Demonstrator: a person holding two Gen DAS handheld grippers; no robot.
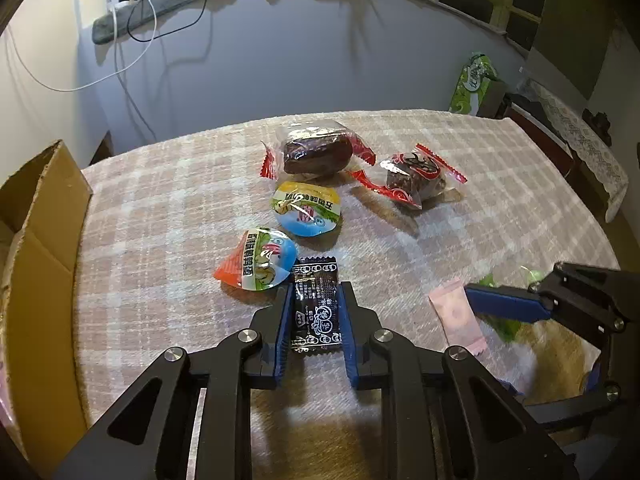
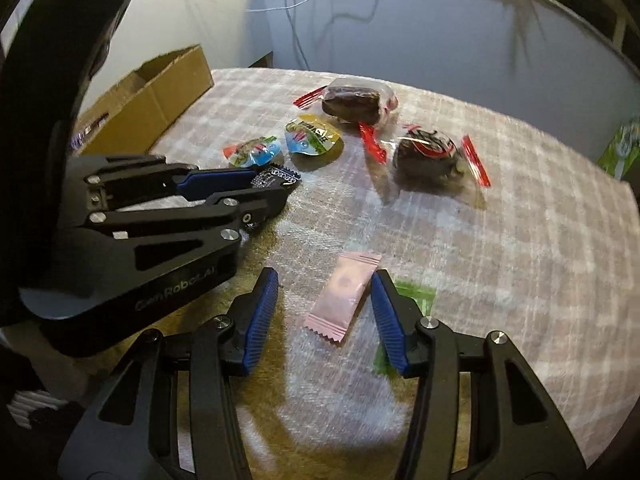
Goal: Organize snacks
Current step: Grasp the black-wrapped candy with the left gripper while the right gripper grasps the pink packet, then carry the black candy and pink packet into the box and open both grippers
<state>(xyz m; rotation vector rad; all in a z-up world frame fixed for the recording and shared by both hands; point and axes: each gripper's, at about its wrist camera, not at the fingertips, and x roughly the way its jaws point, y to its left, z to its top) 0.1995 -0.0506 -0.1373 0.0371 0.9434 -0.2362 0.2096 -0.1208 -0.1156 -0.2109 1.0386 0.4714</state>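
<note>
My left gripper [image 1: 317, 316] is shut on a black candy packet [image 1: 316, 300] that lies flat on the plaid tablecloth, both blue pads against its long edges. The right wrist view shows the left gripper [image 2: 280, 188] from the side with the black packet [image 2: 276, 176] at its tips. My right gripper [image 2: 326, 316] stands open around a pink candy packet [image 2: 344, 296]. Its right pad is at the packet's edge, and a wide gap is left on the other side. A green packet [image 2: 416, 294] lies partly under that right finger.
Two round foil-lidded snack cups [image 1: 308, 208] [image 1: 260, 260] and two brown snacks in clear red-edged wrappers [image 1: 316, 152] [image 1: 412, 180] lie beyond the left gripper. An open cardboard box [image 1: 44, 216] stands at the table's left edge. A green tissue pack [image 1: 472, 84] is at the far right.
</note>
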